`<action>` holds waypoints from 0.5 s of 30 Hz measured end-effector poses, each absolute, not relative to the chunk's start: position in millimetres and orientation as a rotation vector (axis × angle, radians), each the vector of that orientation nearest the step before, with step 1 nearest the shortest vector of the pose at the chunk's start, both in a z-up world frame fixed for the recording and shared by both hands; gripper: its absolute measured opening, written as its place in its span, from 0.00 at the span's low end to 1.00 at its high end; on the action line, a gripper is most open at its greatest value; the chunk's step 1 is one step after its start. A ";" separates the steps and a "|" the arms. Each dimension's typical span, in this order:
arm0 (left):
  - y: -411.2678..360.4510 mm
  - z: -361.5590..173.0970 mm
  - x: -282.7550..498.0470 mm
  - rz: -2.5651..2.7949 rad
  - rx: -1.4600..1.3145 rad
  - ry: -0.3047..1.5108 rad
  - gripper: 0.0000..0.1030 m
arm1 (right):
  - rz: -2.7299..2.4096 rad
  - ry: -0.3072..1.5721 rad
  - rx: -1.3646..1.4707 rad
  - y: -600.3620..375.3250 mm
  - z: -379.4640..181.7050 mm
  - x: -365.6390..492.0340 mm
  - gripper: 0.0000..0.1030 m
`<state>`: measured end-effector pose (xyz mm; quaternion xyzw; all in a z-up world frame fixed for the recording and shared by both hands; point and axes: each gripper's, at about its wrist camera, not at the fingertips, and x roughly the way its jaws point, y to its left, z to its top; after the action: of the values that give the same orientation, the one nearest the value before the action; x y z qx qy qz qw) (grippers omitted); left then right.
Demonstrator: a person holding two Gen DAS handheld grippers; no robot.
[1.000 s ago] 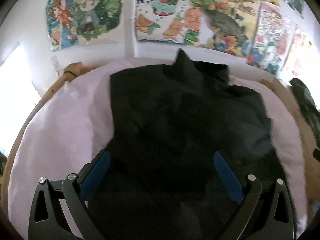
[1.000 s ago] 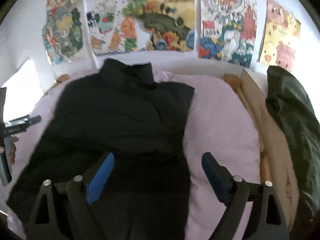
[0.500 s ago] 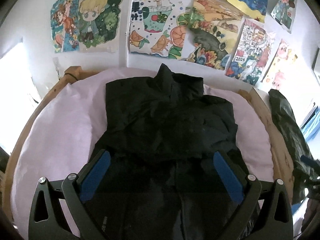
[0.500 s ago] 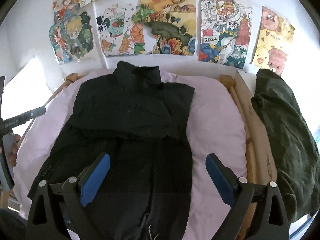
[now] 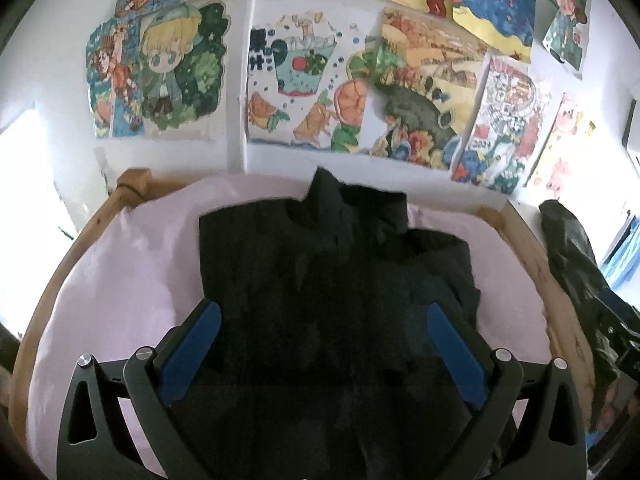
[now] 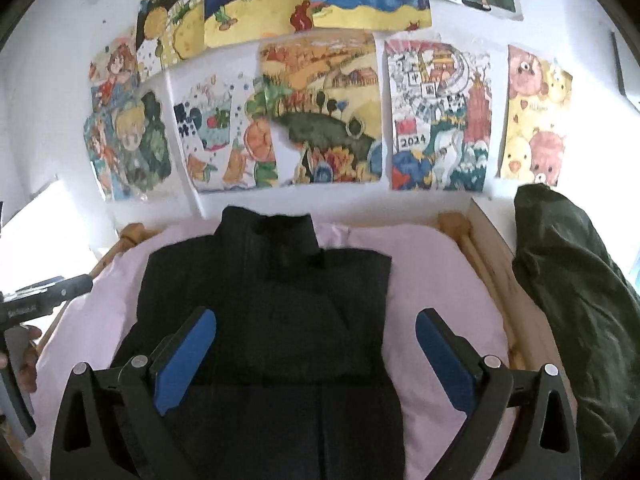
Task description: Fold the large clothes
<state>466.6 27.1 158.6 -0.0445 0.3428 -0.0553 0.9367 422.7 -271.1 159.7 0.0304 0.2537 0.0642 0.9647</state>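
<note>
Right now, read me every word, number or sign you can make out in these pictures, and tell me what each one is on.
"2024": on a small sign within the red-tower drawing taped to the wall.
Two stacked Chinese characters near the top of that same drawing: too blurred to read with confidence.
Dark characters on the left of the juice-cup drawing: too blurred to read.
White lettering on the left gripper body: too small to read.
Black garment: no readable text.

Both tongs (image 6: 316, 354) lifted — right widened

Black garment (image 6: 264, 320) hem cut off at 6 o'clock in both views; person's hand (image 6: 24, 354) cropped at 9 o'clock, right view.
</note>
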 end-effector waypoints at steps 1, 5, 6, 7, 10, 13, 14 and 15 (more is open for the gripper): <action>29.6 157.1 472.1 -0.108 -0.089 0.692 0.99 | 0.128 0.505 0.049 -271.4 158.4 424.7 0.98; 40.6 146.5 498.1 -0.100 -0.099 0.656 0.99 | 0.103 0.421 -0.052 -265.0 149.5 437.5 0.98; 43.1 143.7 502.7 -0.101 -0.101 0.650 0.99 | 0.100 0.398 -0.063 -264.0 146.1 442.8 0.98; 46.3 139.8 509.0 -0.102 -0.104 0.643 0.99 | 0.101 0.388 -0.064 -264.8 143.2 447.1 0.98; 55.3 129.5 526.5 -0.097 -0.109 0.639 0.99 | 0.116 0.386 -0.038 -265.5 130.1 471.2 0.98; 64.1 120.0 544.1 -0.084 -0.108 0.634 0.99 | 0.118 0.395 -0.030 -265.5 118.3 498.1 0.98; 67.5 116.5 550.9 -0.084 -0.106 0.633 0.99 | 0.125 0.401 -0.034 -264.4 114.3 509.9 0.98; 69.9 113.5 556.6 -0.088 -0.101 0.632 0.99 | 0.133 0.407 -0.038 -262.6 110.6 521.9 0.98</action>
<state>556.6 69.9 113.5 -0.0498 0.3106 -0.0432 0.9482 521.9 -262.6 110.6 -0.0191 0.2018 0.0660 0.9770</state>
